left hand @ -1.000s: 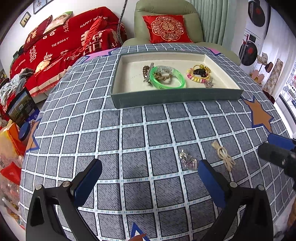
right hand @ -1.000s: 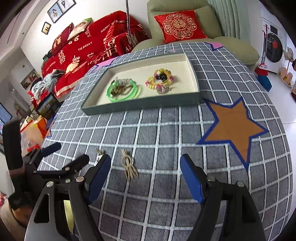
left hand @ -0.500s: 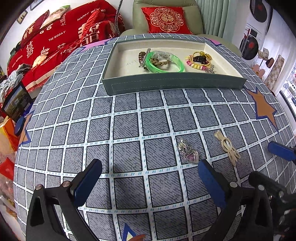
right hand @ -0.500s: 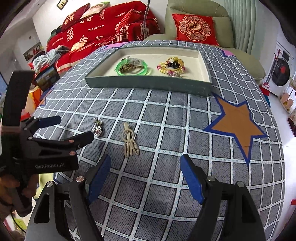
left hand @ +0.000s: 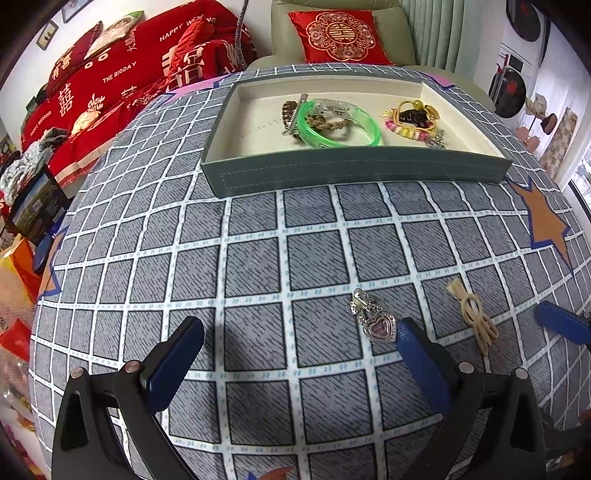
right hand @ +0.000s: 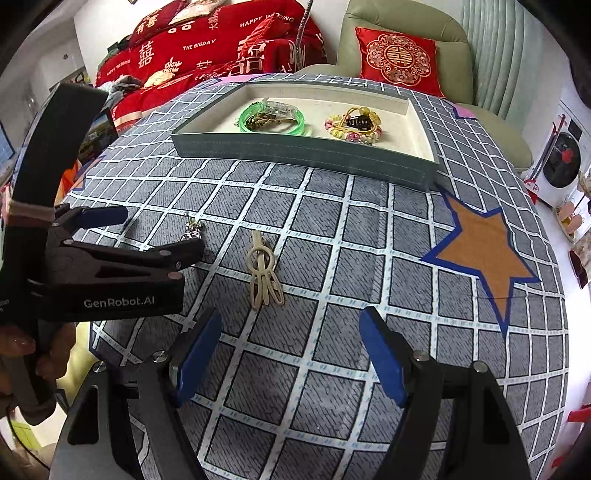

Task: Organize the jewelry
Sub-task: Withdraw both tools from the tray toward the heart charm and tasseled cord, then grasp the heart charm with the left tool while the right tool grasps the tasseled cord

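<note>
A silver heart pendant (left hand: 376,322) lies on the checked tablecloth, just ahead of the right finger of my open left gripper (left hand: 295,343); it also shows in the right wrist view (right hand: 192,228). A beige cord loop (left hand: 474,320) lies to its right, and in the right wrist view (right hand: 263,270) ahead of my open, empty right gripper (right hand: 288,347). The green-sided jewelry tray (left hand: 354,170) at the back holds a green bangle (left hand: 338,123) and a beaded bracelet (left hand: 413,120). The left gripper (right hand: 147,236) appears in the right wrist view, its tips around the pendant.
An orange star patch (right hand: 484,243) lies on the cloth to the right. A green armchair with a red cushion (left hand: 338,31) and a red bedspread (left hand: 110,77) stand behind the table. The table's edge drops off at left and right.
Both grippers have moved forward and lower toward the table. The left gripper has closed in on the pendant, which now lies by its right finger. Both stay open.
</note>
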The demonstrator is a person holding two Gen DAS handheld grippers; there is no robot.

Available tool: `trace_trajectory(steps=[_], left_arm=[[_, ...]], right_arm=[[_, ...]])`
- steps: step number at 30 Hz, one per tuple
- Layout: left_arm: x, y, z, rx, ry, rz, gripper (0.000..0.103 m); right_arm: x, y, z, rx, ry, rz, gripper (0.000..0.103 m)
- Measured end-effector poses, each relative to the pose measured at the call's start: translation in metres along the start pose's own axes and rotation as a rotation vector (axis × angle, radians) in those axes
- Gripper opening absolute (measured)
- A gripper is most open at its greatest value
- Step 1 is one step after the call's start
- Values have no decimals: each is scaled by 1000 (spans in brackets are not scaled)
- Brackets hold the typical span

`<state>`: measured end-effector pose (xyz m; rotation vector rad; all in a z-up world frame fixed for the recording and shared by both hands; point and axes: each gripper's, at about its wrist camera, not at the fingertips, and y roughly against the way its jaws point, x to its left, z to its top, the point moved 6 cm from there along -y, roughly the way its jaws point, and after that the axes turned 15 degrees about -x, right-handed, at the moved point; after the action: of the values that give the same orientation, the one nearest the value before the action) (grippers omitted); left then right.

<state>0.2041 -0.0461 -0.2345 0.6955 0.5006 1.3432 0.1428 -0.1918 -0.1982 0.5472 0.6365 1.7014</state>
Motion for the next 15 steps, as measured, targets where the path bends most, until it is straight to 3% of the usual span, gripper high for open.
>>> trace_trajectory(steps=[8, 13, 15], left_arm=[[14, -3, 1, -2, 21, 11, 103], [20, -3, -1, -5, 47, 20, 103], [21, -4, -1, -5, 55, 11, 103]], right_arm=[[5, -16, 4, 1, 24, -16, 77], [9, -23, 14, -20, 53, -18, 55], [11, -25, 17, -25, 55, -12, 40]])
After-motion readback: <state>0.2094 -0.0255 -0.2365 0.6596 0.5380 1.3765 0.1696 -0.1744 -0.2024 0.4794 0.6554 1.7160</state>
